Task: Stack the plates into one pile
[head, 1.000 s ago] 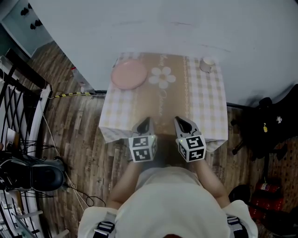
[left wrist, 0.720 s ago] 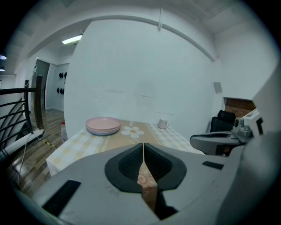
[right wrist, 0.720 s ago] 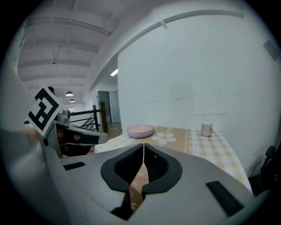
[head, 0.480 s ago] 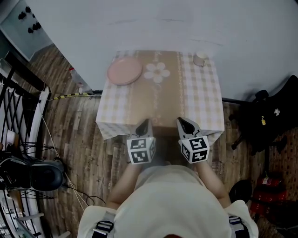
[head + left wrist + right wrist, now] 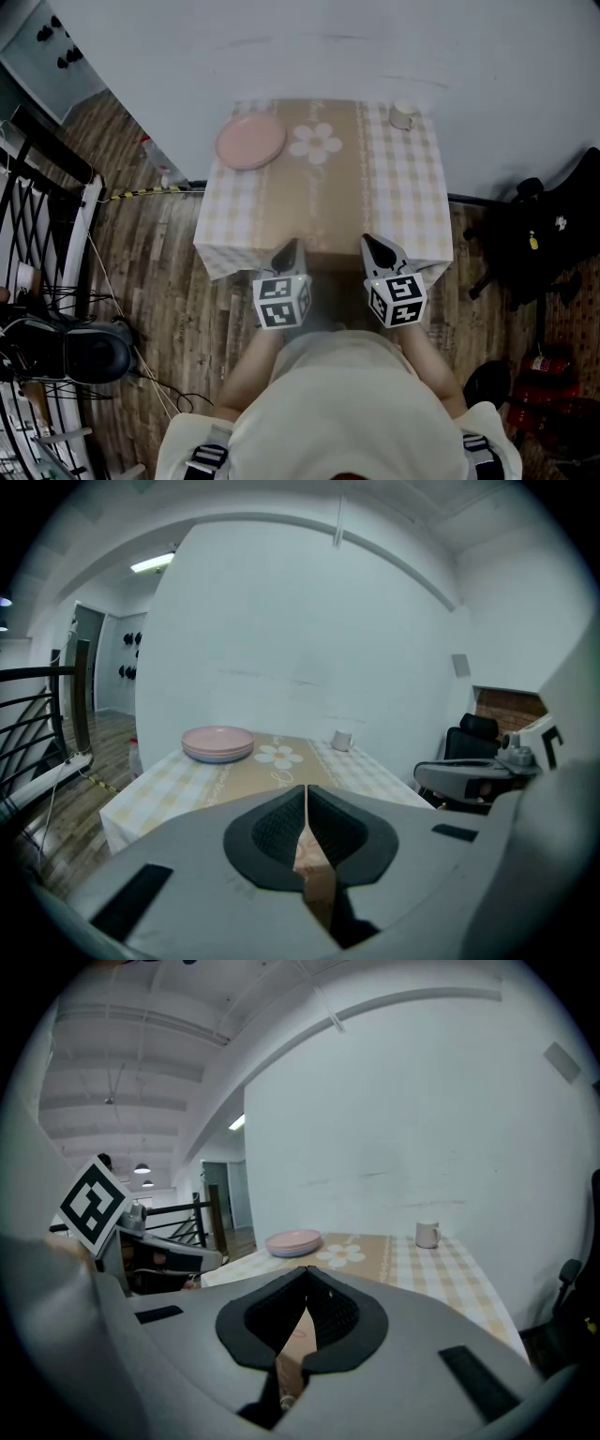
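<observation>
A pile of pink plates point(image 5: 250, 142) sits at the far left corner of the table point(image 5: 403, 197), which has a checked cloth with a daisy print. The pile also shows in the left gripper view point(image 5: 217, 743) and the right gripper view point(image 5: 293, 1241). My left gripper point(image 5: 291, 246) hovers at the table's near edge, shut and empty point(image 5: 307, 789). My right gripper point(image 5: 375, 242) is beside it at the same edge, shut with nothing between its jaws point(image 5: 307, 1271). Both are far from the plates.
A white cup point(image 5: 402, 116) stands at the table's far right corner. A white wall runs behind the table. A black chair point(image 5: 534, 244) is to the right, a black railing point(image 5: 37, 187) to the left, and a red fire extinguisher point(image 5: 539, 361) on the wooden floor.
Both grippers have drawn back a little to the table's near edge, and the right one has shifted slightly to the right. The plates and the cup have not moved.
</observation>
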Demonstrator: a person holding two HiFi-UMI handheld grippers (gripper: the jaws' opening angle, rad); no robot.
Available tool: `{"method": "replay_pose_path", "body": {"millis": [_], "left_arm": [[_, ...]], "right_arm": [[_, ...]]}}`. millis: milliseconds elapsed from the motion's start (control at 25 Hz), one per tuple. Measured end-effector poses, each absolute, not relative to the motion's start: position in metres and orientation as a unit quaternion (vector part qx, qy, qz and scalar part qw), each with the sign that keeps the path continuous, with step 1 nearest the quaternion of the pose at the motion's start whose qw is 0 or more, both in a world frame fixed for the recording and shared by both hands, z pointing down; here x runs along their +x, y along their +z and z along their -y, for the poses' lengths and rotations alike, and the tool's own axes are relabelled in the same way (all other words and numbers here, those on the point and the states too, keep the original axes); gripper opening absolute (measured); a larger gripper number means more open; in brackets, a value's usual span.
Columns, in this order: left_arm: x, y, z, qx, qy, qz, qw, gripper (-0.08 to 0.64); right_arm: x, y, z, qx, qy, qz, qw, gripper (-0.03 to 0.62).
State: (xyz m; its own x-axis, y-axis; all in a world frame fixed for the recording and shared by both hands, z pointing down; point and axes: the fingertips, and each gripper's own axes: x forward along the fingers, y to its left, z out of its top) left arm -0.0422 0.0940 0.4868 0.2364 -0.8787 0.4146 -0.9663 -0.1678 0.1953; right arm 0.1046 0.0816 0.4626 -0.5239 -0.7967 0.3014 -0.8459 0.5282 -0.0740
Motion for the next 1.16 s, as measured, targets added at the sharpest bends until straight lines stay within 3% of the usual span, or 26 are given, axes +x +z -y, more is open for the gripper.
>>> {"method": "replay_pose_path", "body": {"millis": [1160], "left_arm": [[-0.051, 0.482, -0.088, 0.752, 0.099, 0.614, 0.219, 0.011]], "right_arm": [[0.109, 0.458, -0.071, 0.492, 0.090, 0.860, 0.106, 0.000]]}}
